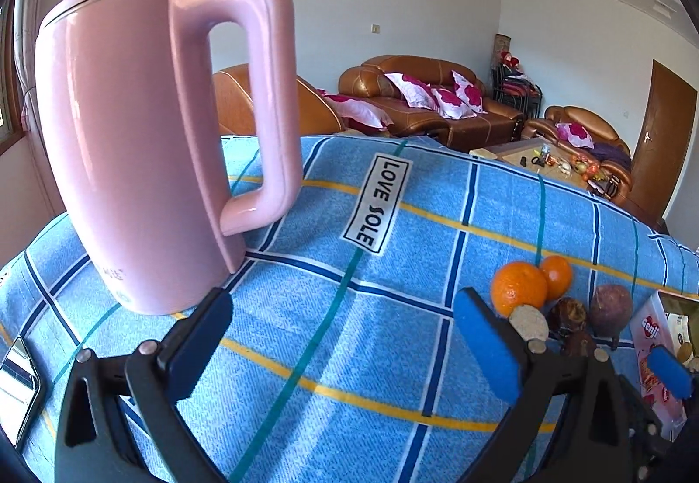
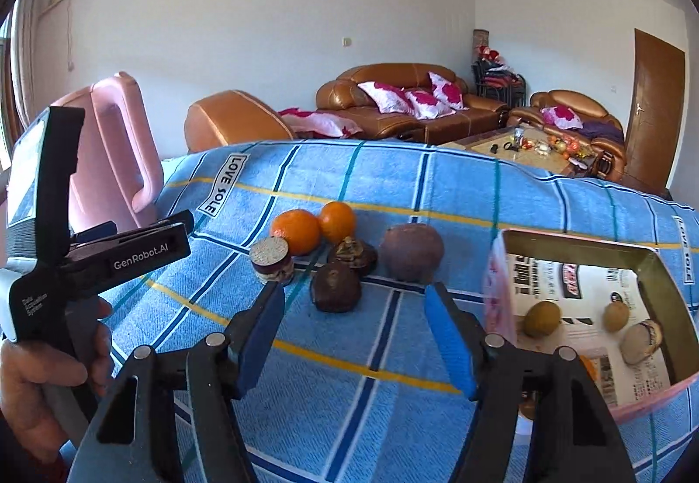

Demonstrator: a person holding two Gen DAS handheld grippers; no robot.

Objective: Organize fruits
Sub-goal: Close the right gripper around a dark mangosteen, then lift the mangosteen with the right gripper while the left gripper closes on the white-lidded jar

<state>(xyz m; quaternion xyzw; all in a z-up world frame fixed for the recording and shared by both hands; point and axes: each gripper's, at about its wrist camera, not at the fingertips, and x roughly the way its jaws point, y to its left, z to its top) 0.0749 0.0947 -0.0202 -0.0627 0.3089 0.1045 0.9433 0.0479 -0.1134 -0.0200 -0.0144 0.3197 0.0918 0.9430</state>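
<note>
While three fruits already lie in the box (image 2: 655, 264) at lower right, six wait mid-frame; both tongs, left (image 1: 345, 334) and right (image 2: 354, 330), gape empty.

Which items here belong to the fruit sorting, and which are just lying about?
Job: two oranges, purple round fruit, two dark brown fruits, cut piece, open box holding three pieces, right claw.

Lying about: pink kettle, phone, blue checked cloth.
</note>
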